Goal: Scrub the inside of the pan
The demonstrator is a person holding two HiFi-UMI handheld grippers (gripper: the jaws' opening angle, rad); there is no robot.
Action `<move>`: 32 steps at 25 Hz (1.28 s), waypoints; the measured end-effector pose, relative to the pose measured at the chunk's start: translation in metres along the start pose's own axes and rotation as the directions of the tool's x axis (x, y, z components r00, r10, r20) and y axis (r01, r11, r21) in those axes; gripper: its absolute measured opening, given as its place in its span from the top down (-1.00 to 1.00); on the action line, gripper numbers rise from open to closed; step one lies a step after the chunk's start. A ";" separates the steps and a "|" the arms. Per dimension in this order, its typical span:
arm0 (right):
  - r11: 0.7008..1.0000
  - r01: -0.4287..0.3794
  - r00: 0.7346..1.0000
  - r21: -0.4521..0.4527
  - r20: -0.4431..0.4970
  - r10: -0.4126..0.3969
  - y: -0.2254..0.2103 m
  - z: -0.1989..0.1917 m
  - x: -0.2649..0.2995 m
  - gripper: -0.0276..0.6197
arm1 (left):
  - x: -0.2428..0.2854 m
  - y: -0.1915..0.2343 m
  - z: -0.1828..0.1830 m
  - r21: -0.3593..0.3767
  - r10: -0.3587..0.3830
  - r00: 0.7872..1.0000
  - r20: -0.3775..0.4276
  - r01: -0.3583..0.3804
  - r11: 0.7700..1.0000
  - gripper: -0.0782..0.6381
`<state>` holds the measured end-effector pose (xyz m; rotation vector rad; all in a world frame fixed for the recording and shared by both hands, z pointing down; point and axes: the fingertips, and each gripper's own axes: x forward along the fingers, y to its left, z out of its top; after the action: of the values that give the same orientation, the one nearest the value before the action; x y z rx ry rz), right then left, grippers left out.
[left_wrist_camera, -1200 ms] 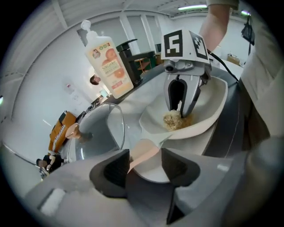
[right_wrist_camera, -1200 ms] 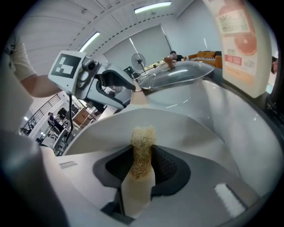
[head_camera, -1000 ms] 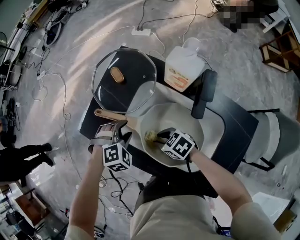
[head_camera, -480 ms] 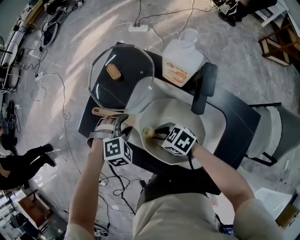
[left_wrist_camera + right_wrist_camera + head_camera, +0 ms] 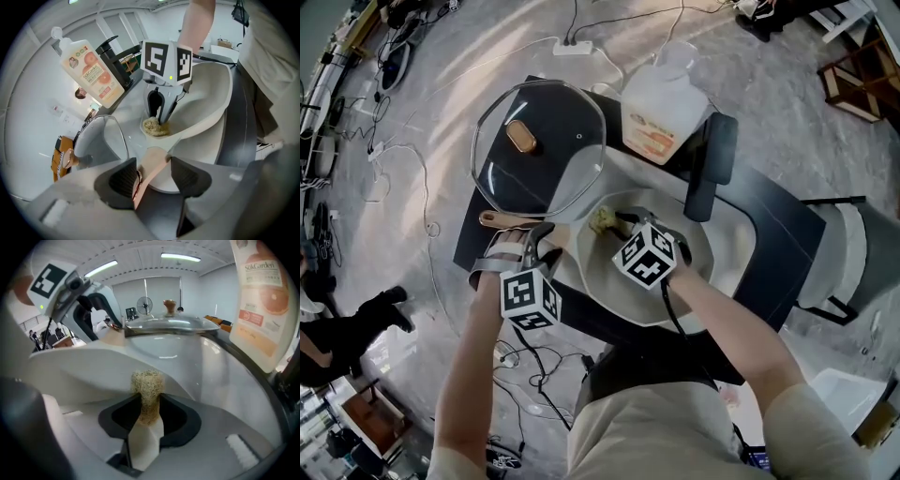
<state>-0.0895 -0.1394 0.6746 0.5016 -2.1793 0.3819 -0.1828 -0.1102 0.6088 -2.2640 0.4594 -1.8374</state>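
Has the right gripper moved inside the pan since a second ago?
Yes. The right gripper slid its scrubber across the pan toward the glass lid.

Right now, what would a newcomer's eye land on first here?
Mid-frame, the right gripper presses a straw-coloured scrubber into the far side of the white pan, while the left gripper holds its wooden handle at the left. Behind them, a glass lid lies flat beside an orange-labelled soap bottle.
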 end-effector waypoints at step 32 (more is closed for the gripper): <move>0.806 -0.560 0.712 0.192 -0.385 0.587 0.107 -0.078 -0.112 0.59 | -0.001 -0.001 0.002 -0.137 -0.155 0.987 0.038 0.159 0.978 0.12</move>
<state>-0.0249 0.0122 0.6221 -0.2511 -1.8404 0.8186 -0.1806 -0.1096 0.6080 -2.4810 0.4287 -1.8995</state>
